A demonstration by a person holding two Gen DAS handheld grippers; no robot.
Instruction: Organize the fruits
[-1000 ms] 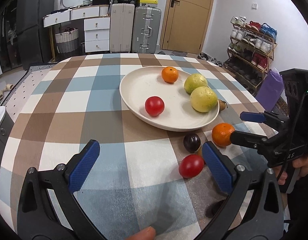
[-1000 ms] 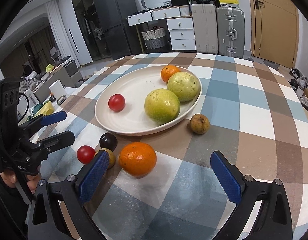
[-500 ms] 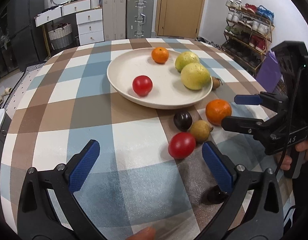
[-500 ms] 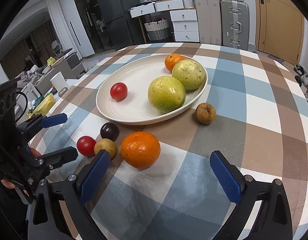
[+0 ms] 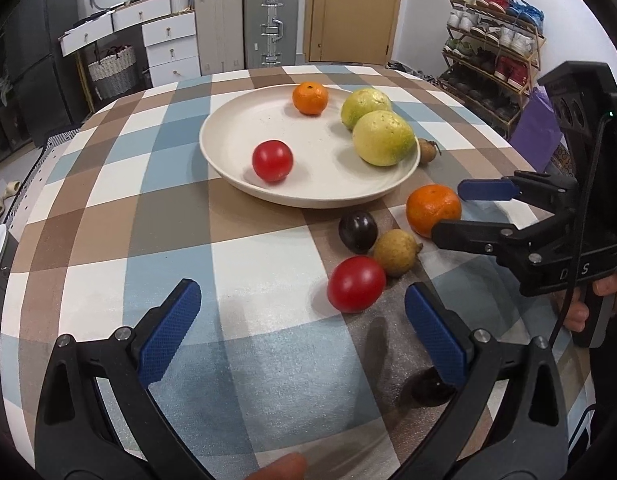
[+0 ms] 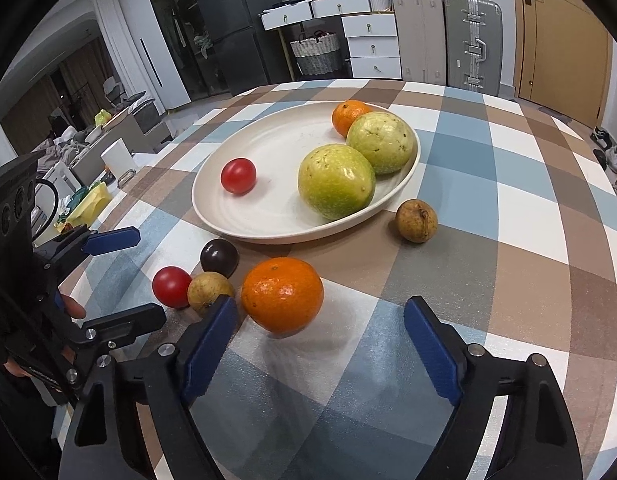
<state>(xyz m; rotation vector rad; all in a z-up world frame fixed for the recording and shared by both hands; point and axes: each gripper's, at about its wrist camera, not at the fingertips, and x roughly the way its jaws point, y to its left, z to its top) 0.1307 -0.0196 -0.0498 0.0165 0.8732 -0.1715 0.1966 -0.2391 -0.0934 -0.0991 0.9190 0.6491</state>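
The right gripper (image 6: 316,344) hangs over the checked tablecloth (image 6: 508,248) with its jaws closing; the loose mandarin (image 6: 282,295) sits between the blue pads (image 6: 208,346), not yet pressed by either; in the left wrist view the same gripper (image 5: 460,210) brackets that mandarin (image 5: 433,210), and white letters on its body read "D S", partly cut off. The left gripper (image 5: 300,332) stands wide and holds nothing; a red tomato (image 5: 356,284) lies just ahead of its pads. Beside the tomato sit a tan longan (image 5: 396,253) and a dark plum (image 5: 358,231), close together near the plate's rim. The cream plate (image 6: 268,224) carries a second tomato (image 6: 238,176), two green guavas (image 6: 335,187) and another mandarin (image 6: 348,116); one more longan (image 6: 416,221) rests on the cloth just beside the plate.
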